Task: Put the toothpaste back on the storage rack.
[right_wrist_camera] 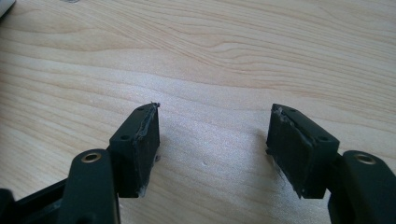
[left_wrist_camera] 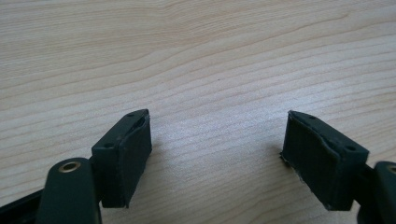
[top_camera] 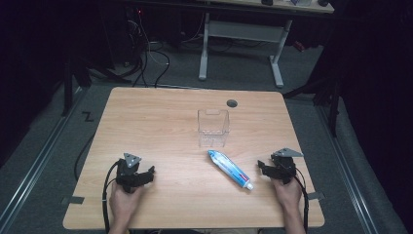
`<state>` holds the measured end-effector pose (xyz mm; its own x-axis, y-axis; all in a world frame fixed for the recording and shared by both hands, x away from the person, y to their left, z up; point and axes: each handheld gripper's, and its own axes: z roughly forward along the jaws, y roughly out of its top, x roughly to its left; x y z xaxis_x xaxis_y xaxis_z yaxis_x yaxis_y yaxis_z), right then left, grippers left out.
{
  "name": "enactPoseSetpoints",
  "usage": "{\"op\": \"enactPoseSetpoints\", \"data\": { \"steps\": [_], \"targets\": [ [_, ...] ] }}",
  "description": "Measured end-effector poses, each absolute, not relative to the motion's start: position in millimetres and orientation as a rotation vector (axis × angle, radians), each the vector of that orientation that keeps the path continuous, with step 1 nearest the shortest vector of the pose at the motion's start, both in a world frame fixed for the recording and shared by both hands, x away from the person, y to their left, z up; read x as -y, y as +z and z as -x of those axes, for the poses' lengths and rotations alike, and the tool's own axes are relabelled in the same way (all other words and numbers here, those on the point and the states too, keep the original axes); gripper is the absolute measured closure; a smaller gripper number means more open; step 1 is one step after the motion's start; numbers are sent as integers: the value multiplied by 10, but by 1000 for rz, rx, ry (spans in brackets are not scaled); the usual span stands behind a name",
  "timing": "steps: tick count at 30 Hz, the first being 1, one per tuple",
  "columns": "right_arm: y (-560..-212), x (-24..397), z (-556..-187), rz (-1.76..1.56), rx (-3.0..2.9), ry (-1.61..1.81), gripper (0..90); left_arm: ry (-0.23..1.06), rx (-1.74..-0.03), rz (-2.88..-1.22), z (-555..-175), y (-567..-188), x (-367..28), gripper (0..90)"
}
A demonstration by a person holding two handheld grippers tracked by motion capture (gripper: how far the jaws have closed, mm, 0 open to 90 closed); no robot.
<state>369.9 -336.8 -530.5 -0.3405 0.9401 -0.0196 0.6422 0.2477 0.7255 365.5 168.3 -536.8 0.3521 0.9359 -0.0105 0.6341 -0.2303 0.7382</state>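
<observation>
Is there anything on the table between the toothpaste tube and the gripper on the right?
Nothing: in the high view only bare wood separates the toothpaste tube from the open right gripper.

High view overhead, facing forward-down; both claw views close, sharing table (top_camera: 160, 112).

We see the surface (top_camera: 160, 122) lit brightly from above while the room around it sinks into near black. In both gripper views a soft sheen lies on the wood between the jaws, short shadows sit beside them, and the near edges blur slightly.
</observation>
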Motion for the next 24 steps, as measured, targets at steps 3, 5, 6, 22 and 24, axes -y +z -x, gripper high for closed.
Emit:
{"op": "enactPoseSetpoints", "data": {
  "steps": [3, 5, 6, 22, 24],
  "targets": [
    [-5305, 3368, -3699, -1439, -2071, 874, 347, 589, -1363, -1962, -3656, -5367, -1682, 237],
    [-5305, 3369, -3695, -1443, -2069, 874, 349, 587, -1361, -1963, -3657, -5368, -1681, 236],
    [-5305, 3370, -3693, -1444, -2069, 874, 350, 587, -1361, -1963, -3657, -5368, -1681, 236],
    [-5307, 3345, -3686, -1437, -2084, 870, 289, 588, -1362, -1963, -3664, -5368, -1678, 232],
    [-5306, 3340, -3678, -1449, -2073, 871, 315, 588, -1362, -1963, -3664, -5368, -1678, 232]
  ]
}}
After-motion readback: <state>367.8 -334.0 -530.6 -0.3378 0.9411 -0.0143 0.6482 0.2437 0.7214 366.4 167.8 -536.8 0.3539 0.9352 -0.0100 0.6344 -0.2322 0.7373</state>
